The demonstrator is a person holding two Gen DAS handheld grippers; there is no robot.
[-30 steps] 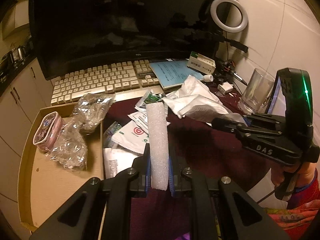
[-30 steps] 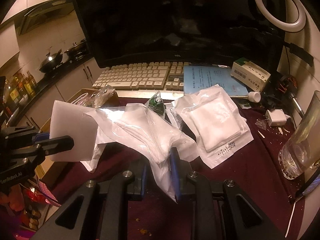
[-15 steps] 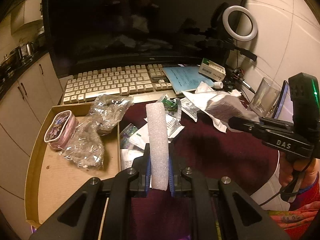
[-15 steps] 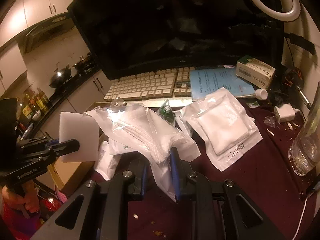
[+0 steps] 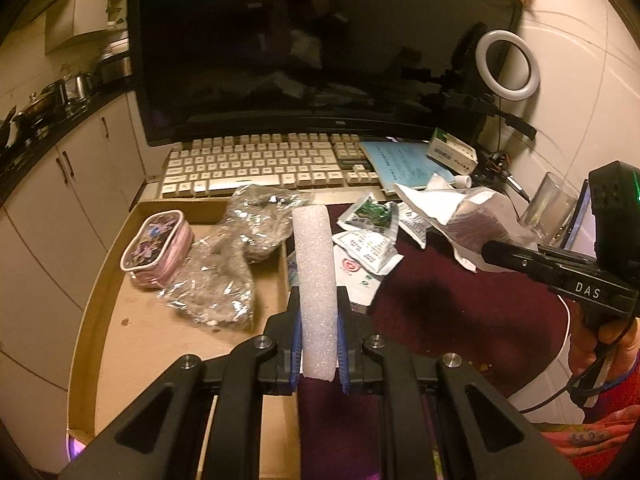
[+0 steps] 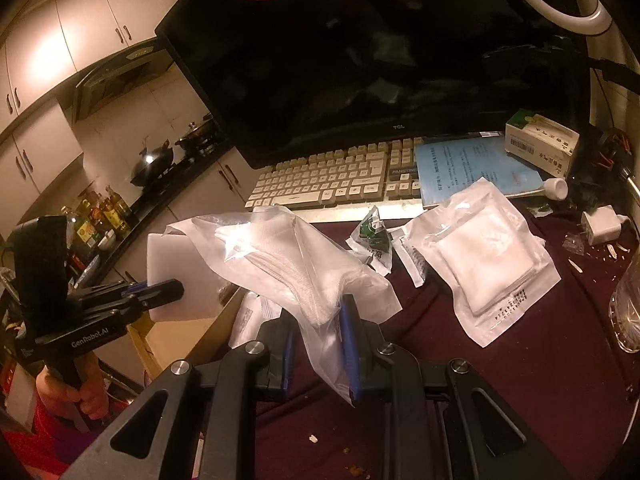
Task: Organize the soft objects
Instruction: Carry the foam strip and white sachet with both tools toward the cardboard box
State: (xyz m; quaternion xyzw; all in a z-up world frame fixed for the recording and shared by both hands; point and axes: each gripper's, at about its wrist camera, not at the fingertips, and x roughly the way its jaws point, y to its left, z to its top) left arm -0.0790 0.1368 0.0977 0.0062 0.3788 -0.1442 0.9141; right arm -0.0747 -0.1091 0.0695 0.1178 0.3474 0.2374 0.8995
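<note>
Left gripper (image 5: 319, 346) clamped on foam (image 5: 314, 276), fingers pressing both flat faces near lower end, most of sheet sticking out past fingers toward centre of left wrist frame, above edge of box (image 5: 100, 304). Right gripper (image 6: 318, 346) clamped on pouch (image 6: 296, 268), pinched at one corner, bulk hanging free toward upper left of right wrist frame, off counter (image 6: 500, 380). Risks, judged: pouch film slick, corner pinch thin, weight of folded cloth inside could drag it out on a quick swing; loose film could also brush and shift packets (image 5: 370, 240) lying mid-frame. Foam light and springy, grip low on a long piece, so could pivot or snap out if tip catches box wall or crinkly bags (image 5: 224, 276) already inside. Both loads near each other in left half of right wrist frame, collision possible if both head for box together. Glass (image 5: 548, 212) at right edge, well apart, low risk. Materials: foam white, grainy, closed-cell, flat rectangular sheet seen edge-on as a strip. Pouch clear glossy plastic, wrinkled, white woven cloth inside. Second pouch (image 6: 488, 264) flat, square, sealed, lying on dark red cloth cover. Box brown cardboard, shallow, matte. Purse (image 5: 156, 246) pink, rounded, padded, in box at left.
</note>
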